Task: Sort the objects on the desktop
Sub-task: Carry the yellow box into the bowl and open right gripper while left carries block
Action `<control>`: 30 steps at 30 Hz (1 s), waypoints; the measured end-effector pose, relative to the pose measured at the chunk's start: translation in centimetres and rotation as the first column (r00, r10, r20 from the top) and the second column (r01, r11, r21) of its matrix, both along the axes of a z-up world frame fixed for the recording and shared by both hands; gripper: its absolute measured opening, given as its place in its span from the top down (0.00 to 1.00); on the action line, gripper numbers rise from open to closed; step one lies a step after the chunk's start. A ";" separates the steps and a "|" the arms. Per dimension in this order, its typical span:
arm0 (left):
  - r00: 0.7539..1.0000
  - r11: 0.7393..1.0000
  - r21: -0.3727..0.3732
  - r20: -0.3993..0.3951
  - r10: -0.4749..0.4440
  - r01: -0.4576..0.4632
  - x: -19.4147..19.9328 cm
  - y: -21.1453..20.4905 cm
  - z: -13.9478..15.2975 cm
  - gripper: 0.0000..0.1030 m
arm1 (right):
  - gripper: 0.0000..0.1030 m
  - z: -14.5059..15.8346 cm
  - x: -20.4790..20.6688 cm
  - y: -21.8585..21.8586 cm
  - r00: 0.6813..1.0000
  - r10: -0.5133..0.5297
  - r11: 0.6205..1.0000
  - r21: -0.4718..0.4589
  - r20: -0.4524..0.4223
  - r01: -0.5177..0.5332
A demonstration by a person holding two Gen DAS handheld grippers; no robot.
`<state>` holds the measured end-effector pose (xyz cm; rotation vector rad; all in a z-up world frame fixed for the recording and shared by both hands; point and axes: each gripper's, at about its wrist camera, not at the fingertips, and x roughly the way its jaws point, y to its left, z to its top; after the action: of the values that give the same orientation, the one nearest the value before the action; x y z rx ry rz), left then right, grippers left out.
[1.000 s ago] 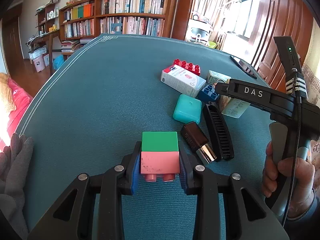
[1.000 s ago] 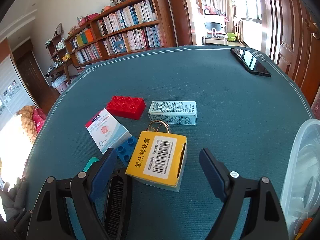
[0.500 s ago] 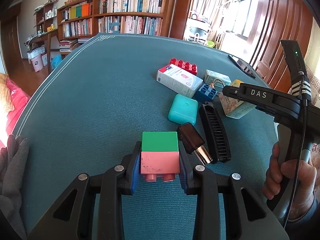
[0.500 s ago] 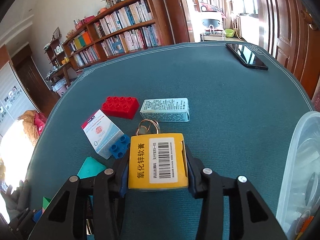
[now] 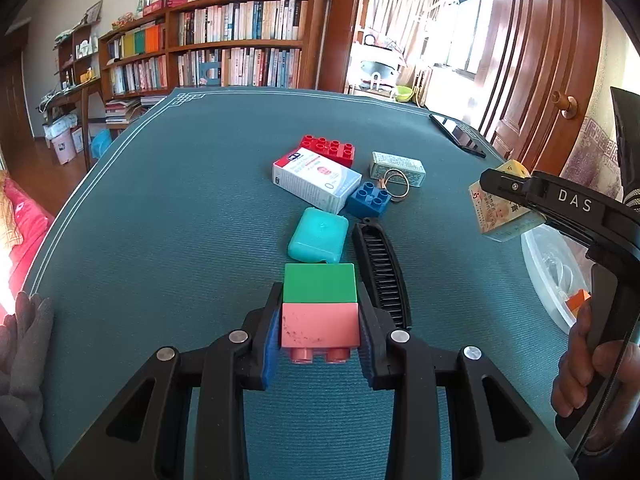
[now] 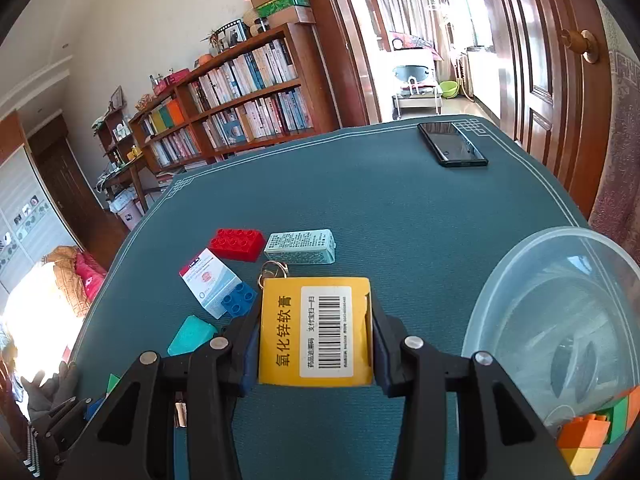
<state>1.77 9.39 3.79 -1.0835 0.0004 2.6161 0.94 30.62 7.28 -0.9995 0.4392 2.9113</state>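
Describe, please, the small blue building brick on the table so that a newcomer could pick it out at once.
Start from the teal table mat and find the cluster of things near its middle. There, a white and red carton lies slantwise, and the blue brick sits against its near right corner, beside a metal key ring. It is smaller than the red brick behind the carton, with four studs on top.
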 end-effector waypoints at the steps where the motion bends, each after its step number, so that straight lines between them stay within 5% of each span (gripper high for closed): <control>1: 1.000 1.000 0.001 -0.005 -0.009 0.009 0.1 0.4 0.2 0.66 | 0.53 0.2 0.3 0.5 1.000 -0.009 1.000 0.001 -0.004 0.009; 20: 0.961 0.963 0.032 -0.070 -0.267 0.269 2.0 12.1 3.6 0.66 | 0.53 1.5 7.5 12.1 0.963 -0.267 0.962 0.042 -0.045 0.269; 30: 0.936 0.938 0.016 -0.074 -0.344 0.346 2.5 16.6 3.8 0.66 | 0.53 0.7 9.3 15.5 0.945 -0.324 0.945 0.035 -0.038 0.325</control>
<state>4.31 25.99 7.55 -0.8879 0.1542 2.3266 10.22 46.10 7.96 -0.7897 0.4918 2.6321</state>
